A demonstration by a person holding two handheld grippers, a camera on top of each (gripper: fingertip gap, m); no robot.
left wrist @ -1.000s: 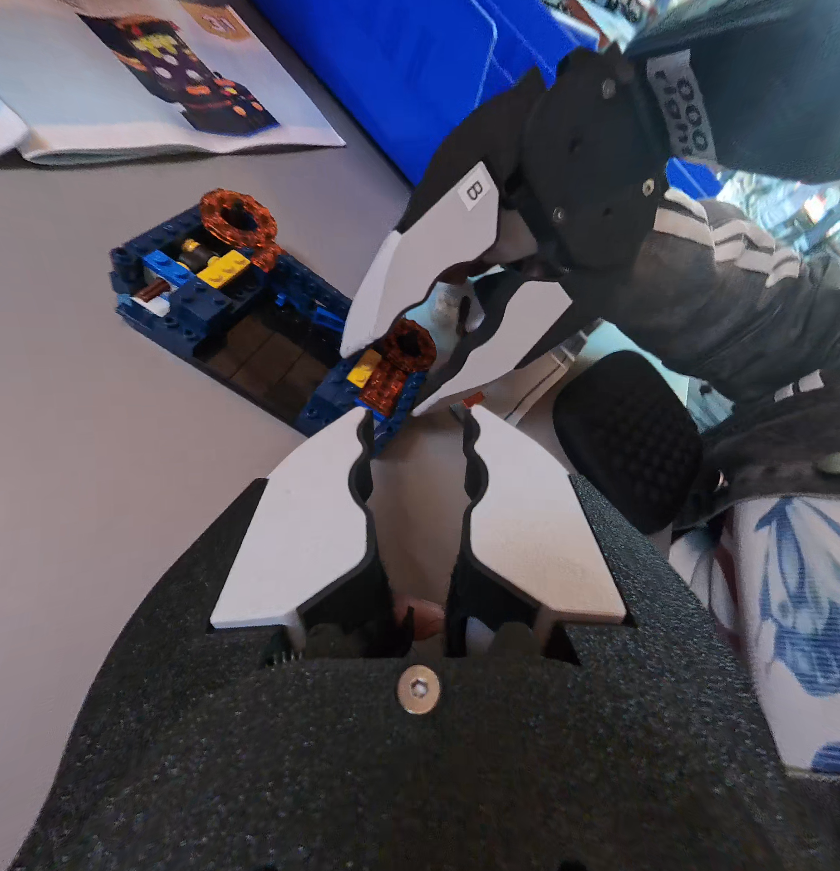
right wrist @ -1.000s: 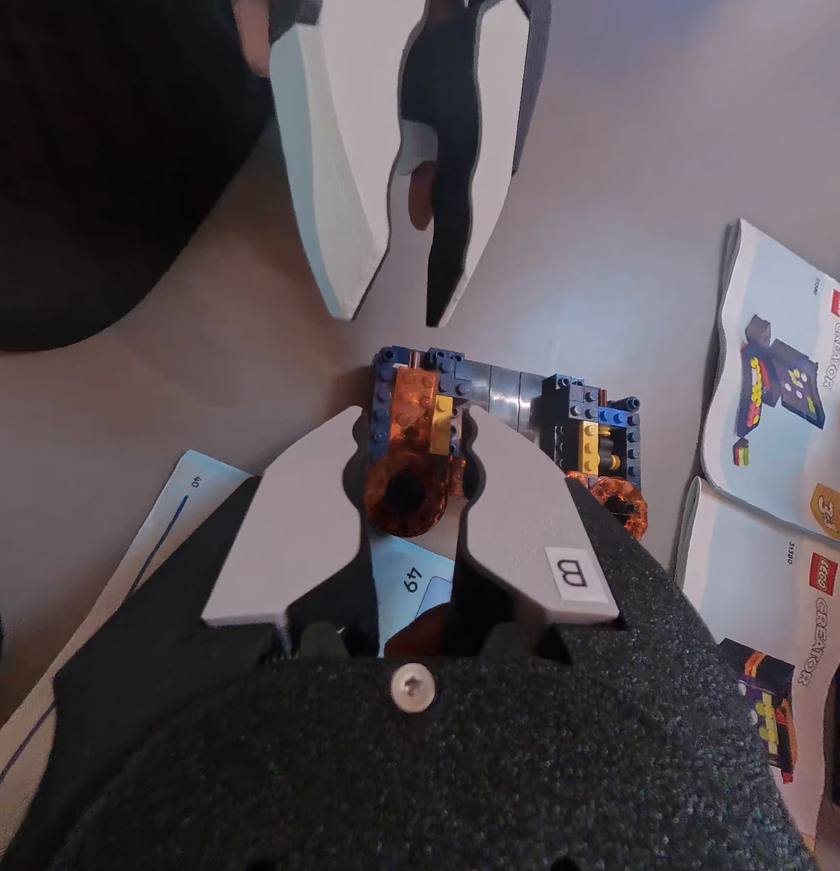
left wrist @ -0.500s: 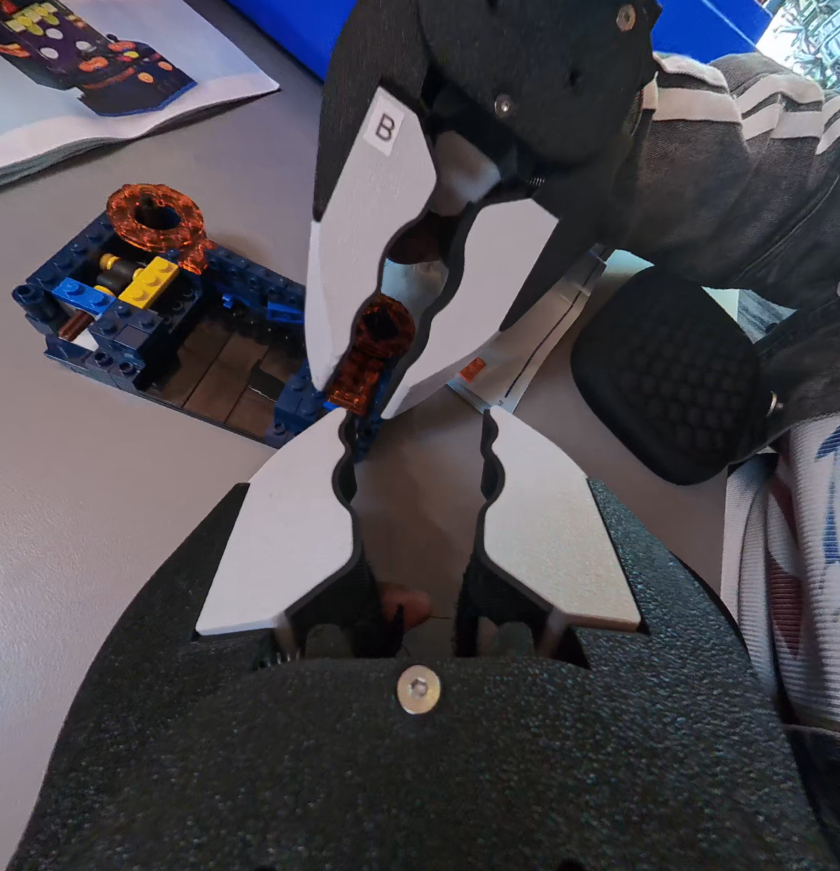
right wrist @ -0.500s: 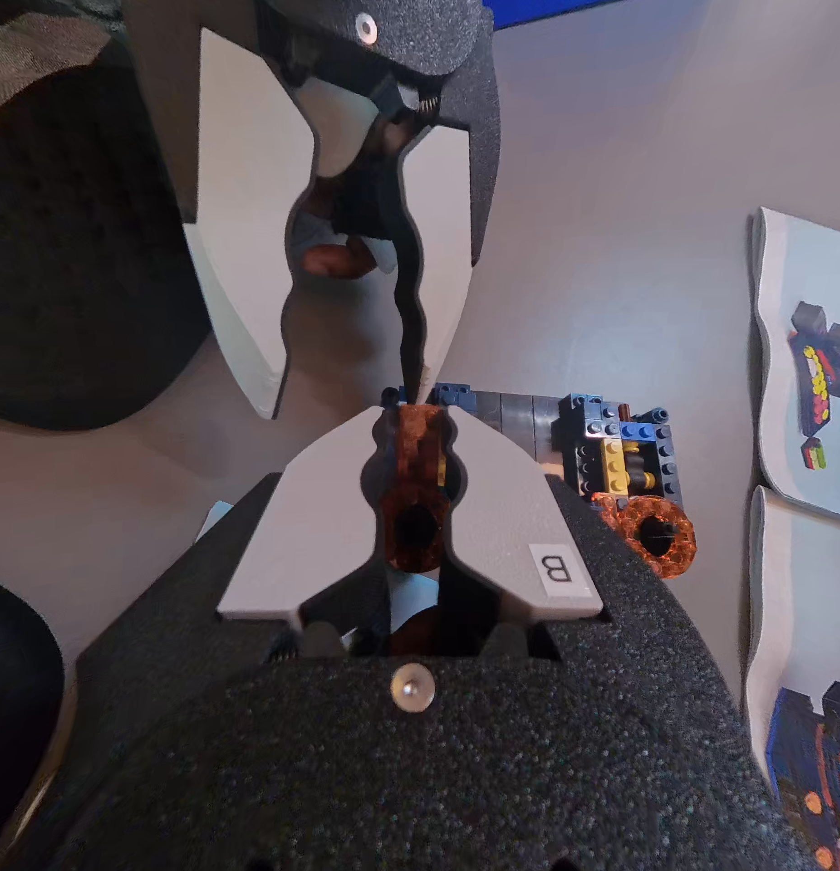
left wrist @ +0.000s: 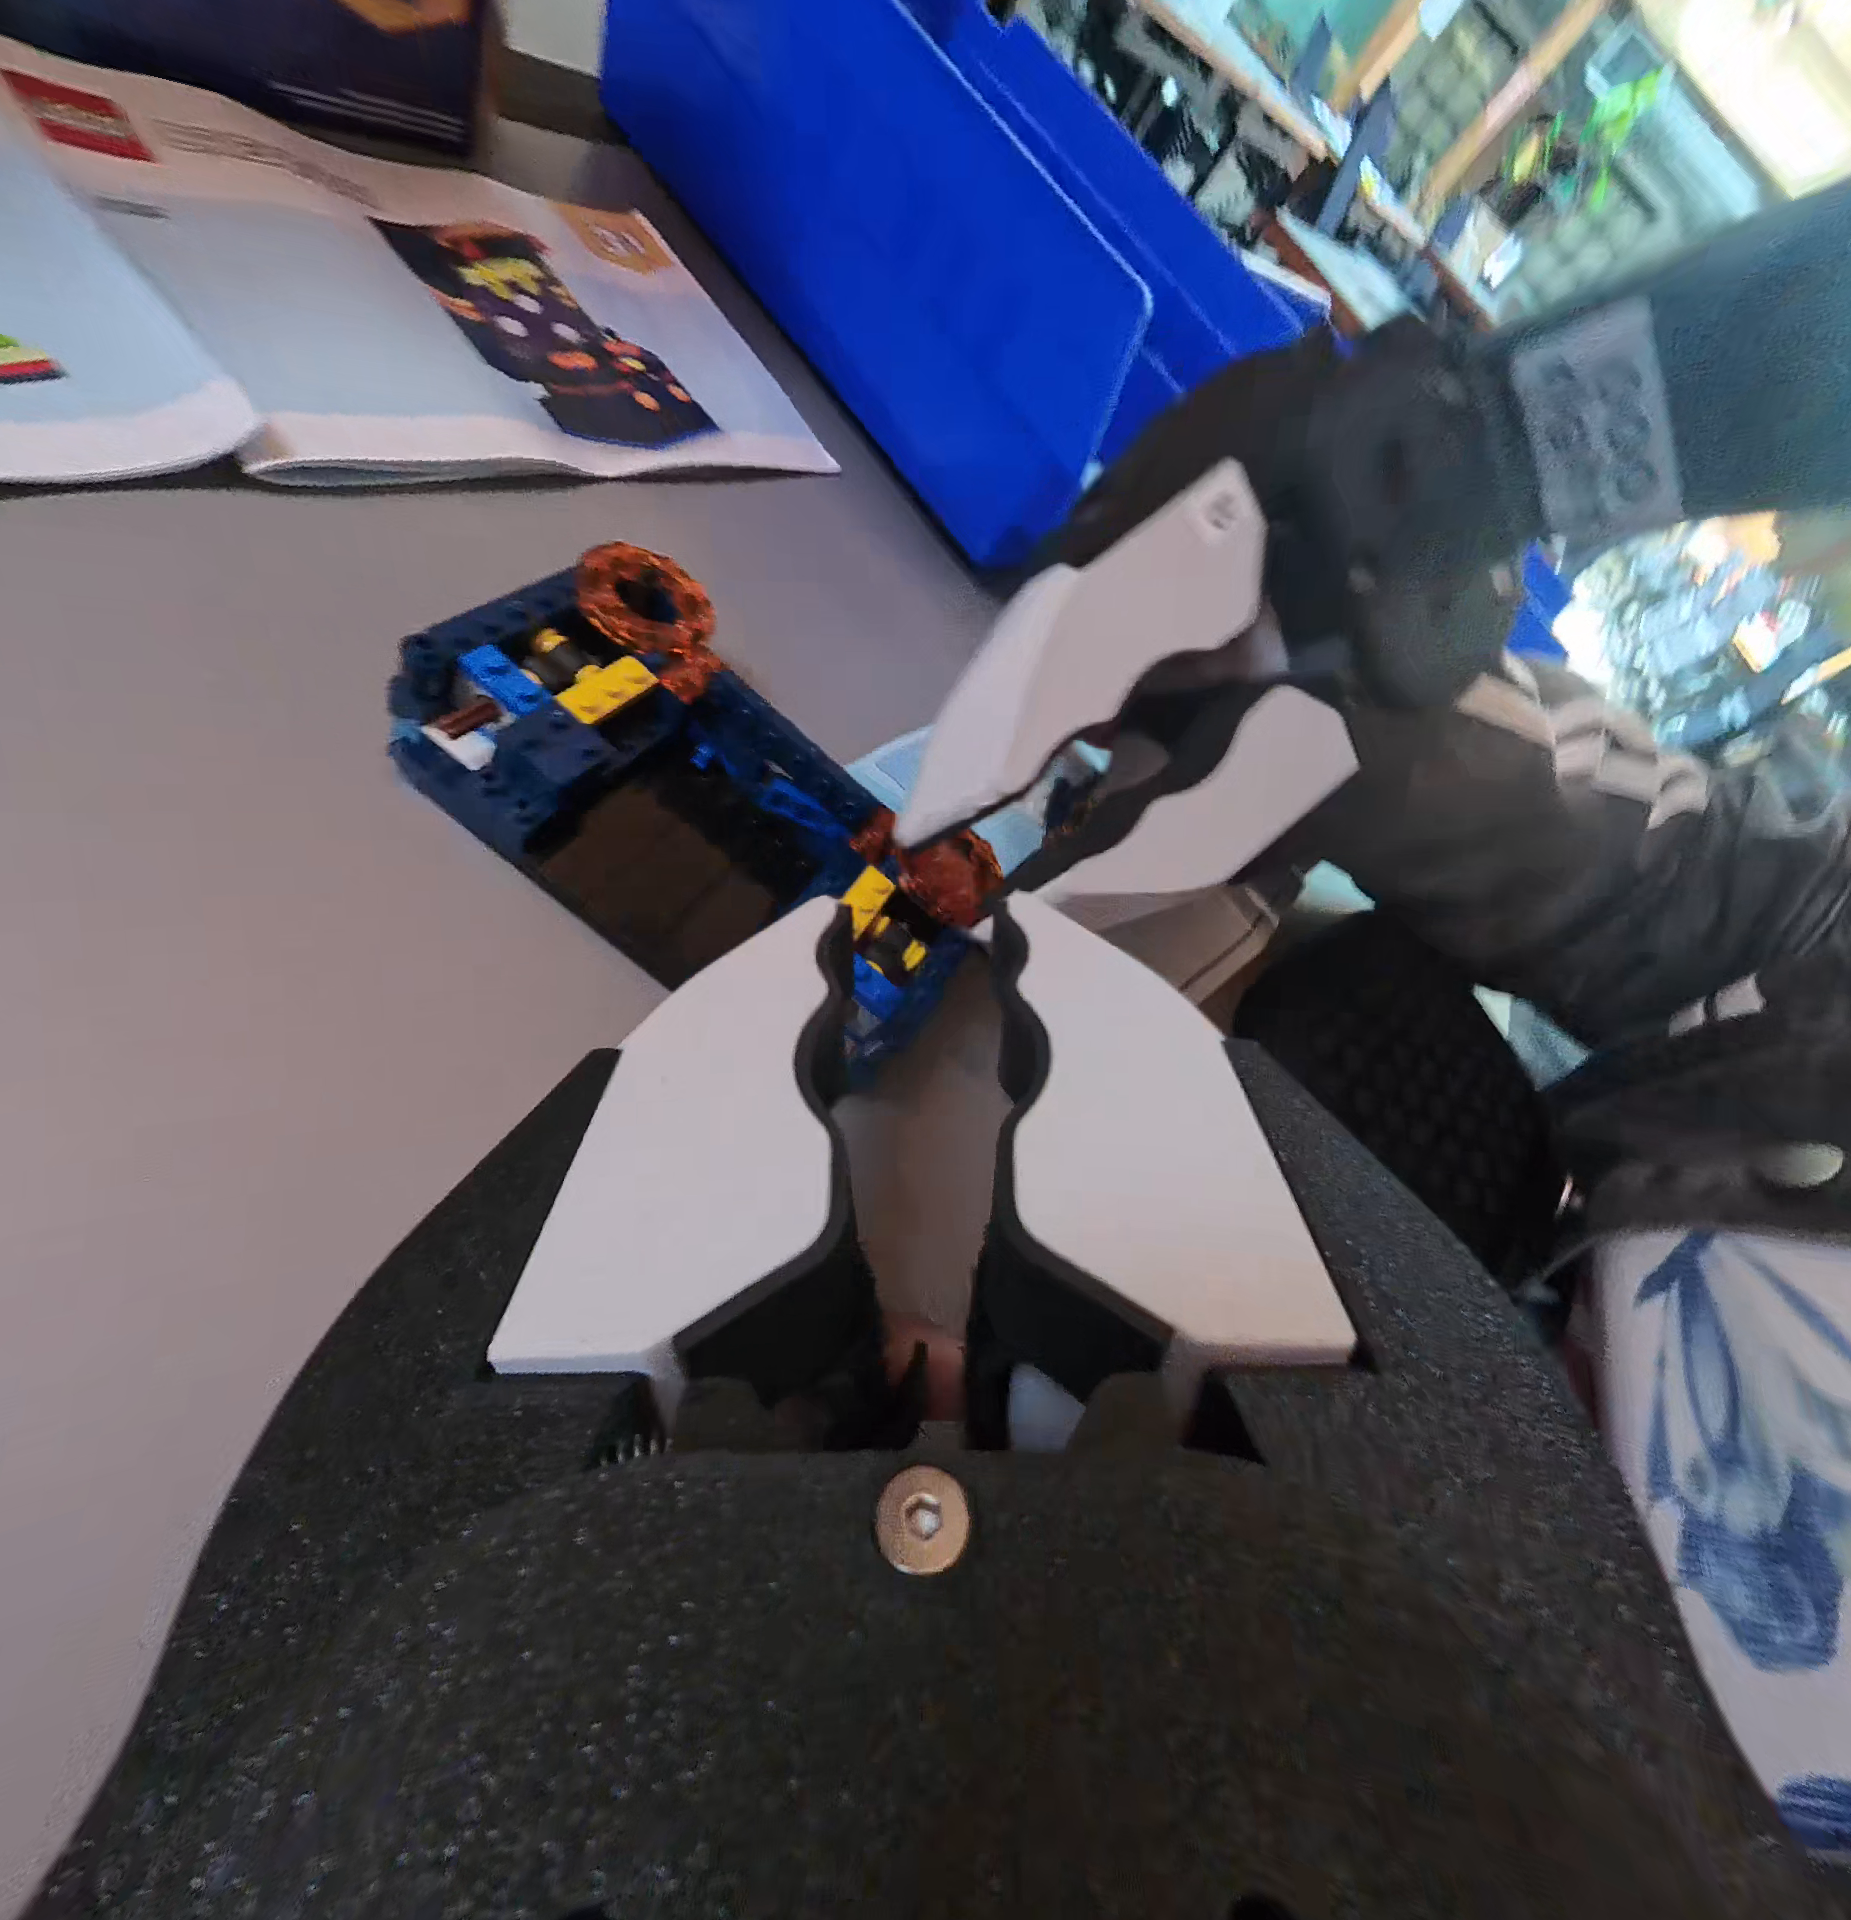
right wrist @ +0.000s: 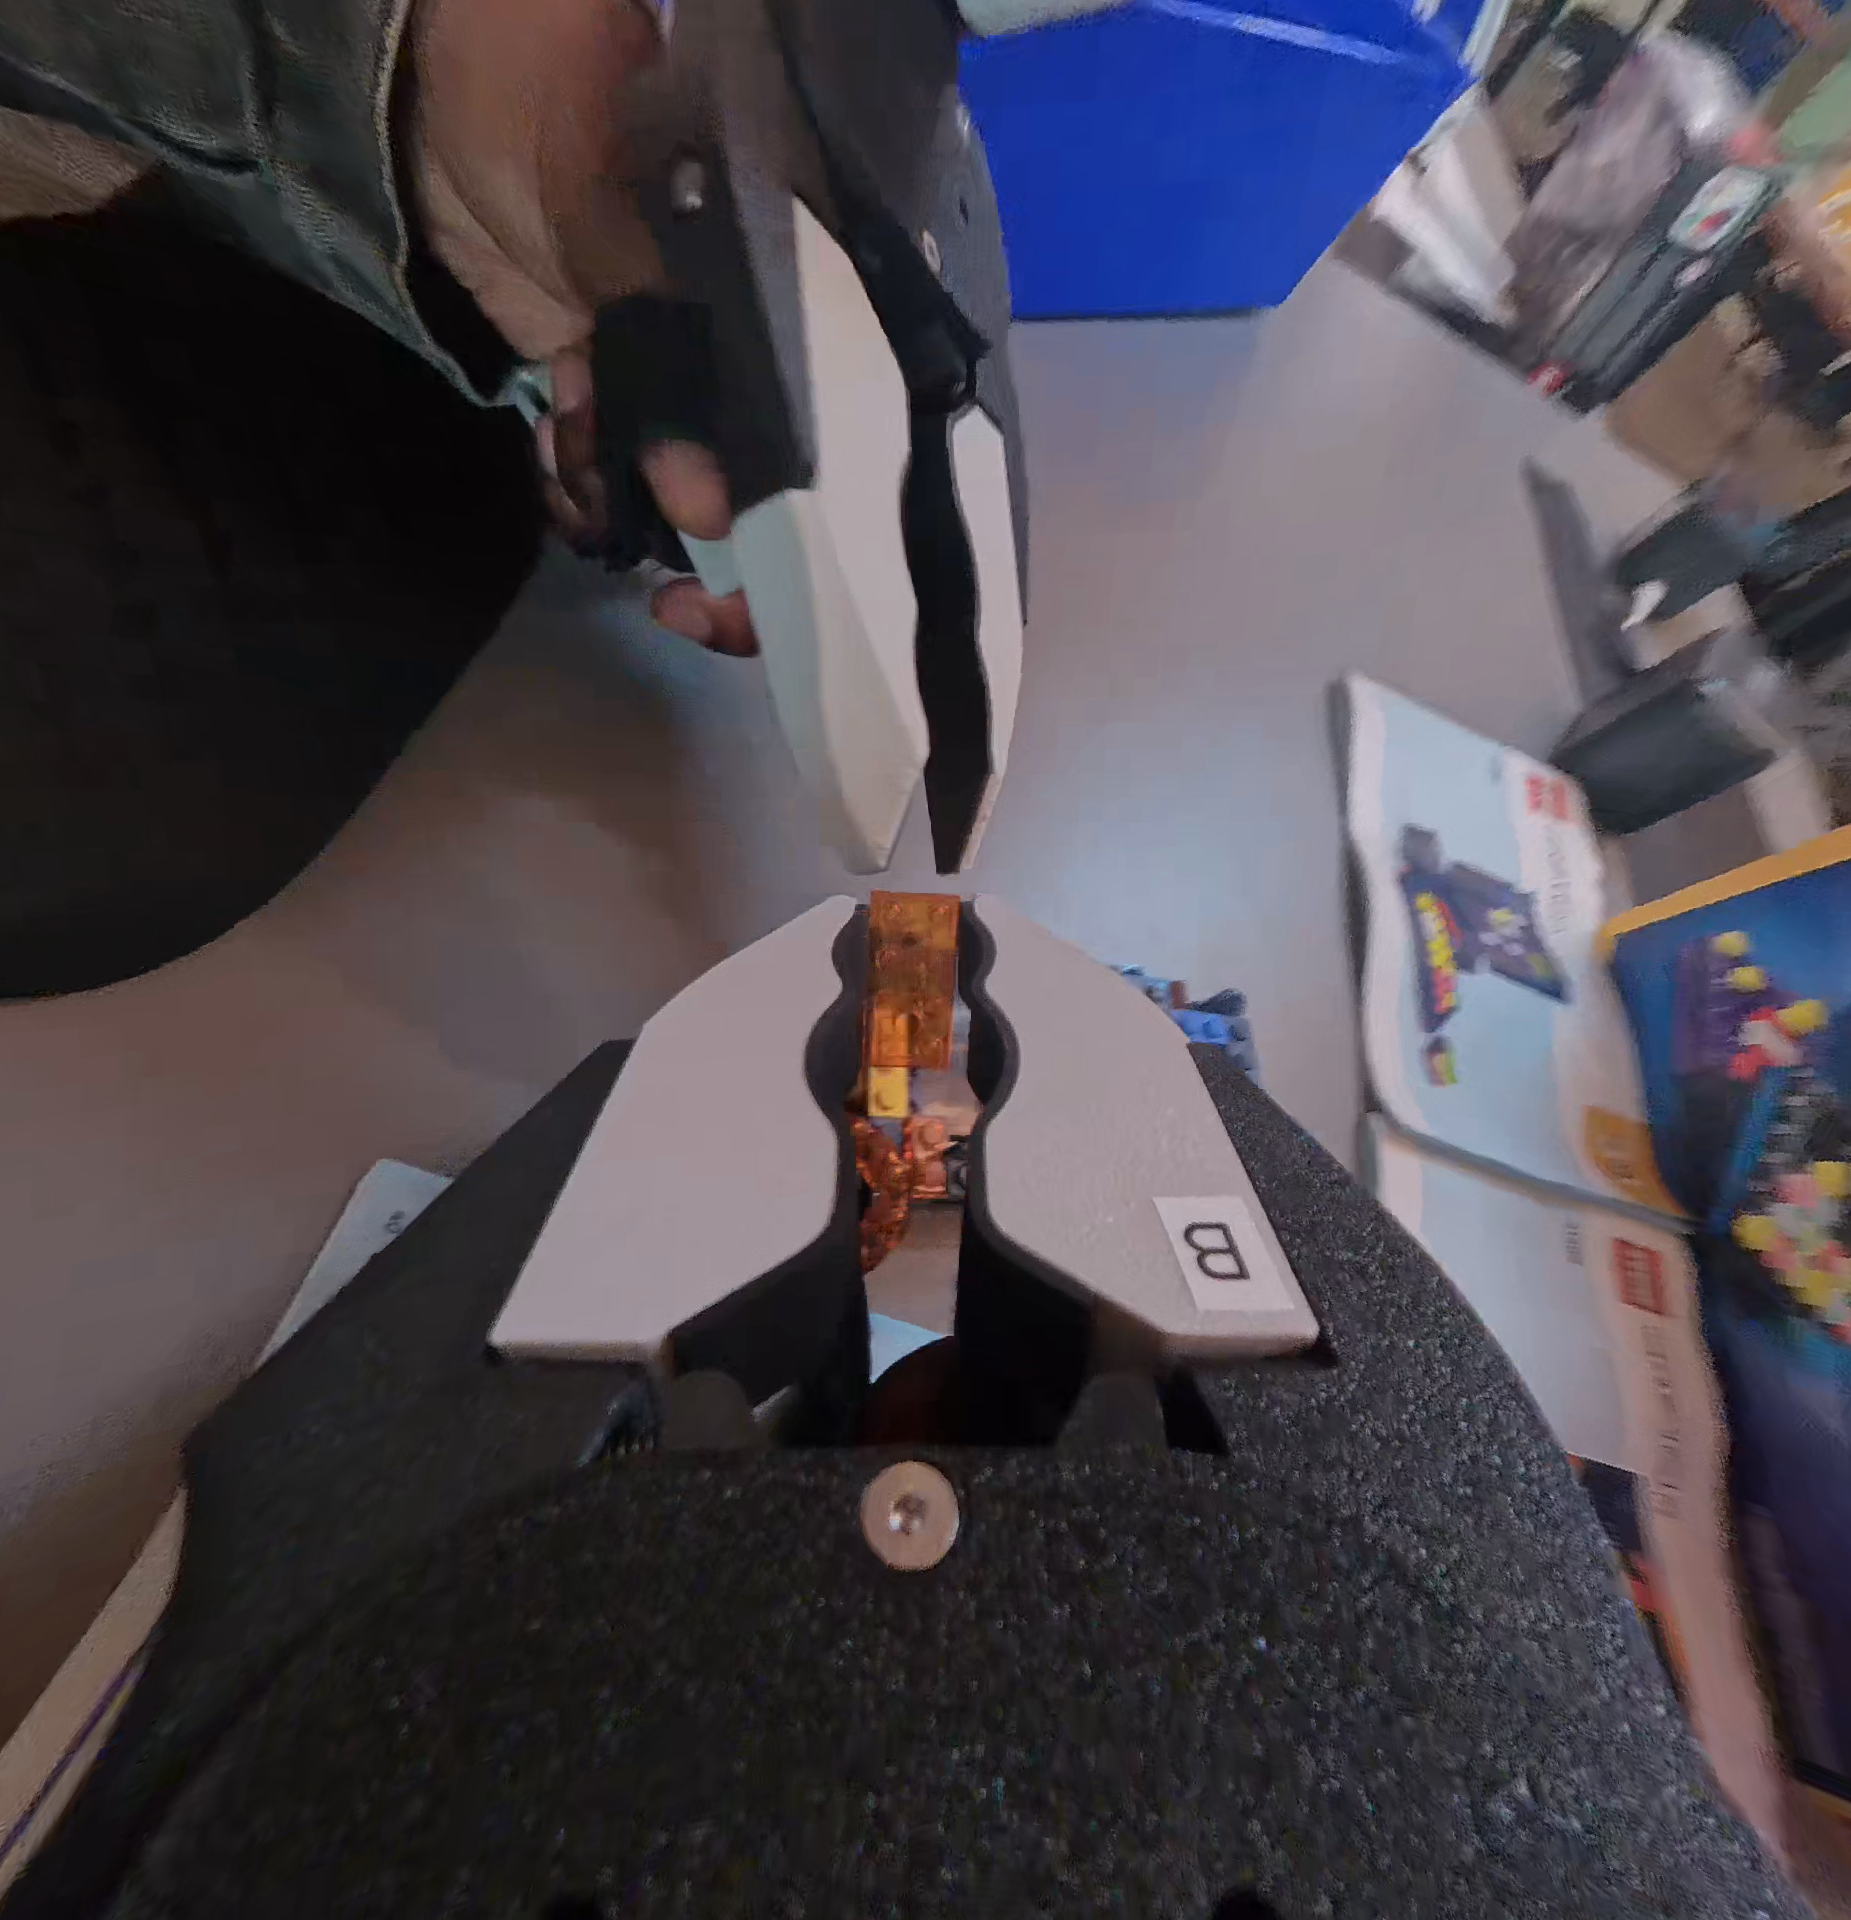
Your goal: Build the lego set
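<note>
both pairs of jaws are standing narrow: the right gripper [right wrist: 913, 909] is pinching a translucent orange brick piece [right wrist: 908, 977], while the left gripper [left wrist: 913, 935] is straddling the blue brick model [left wrist: 630, 769] on the grey table [left wrist: 173, 935], contact unclear. the piece is looking light, rigid, glossy; flat sides seem the best hold.

On the grey table [left wrist: 173, 935], an open instruction booklet [left wrist: 329, 343] lies at 11 o'clock. A blue plastic bin [left wrist: 900, 260] stands at 12 o'clock. In the right wrist view, a colourful box [right wrist: 1752, 1195] is at 3 o'clock.
</note>
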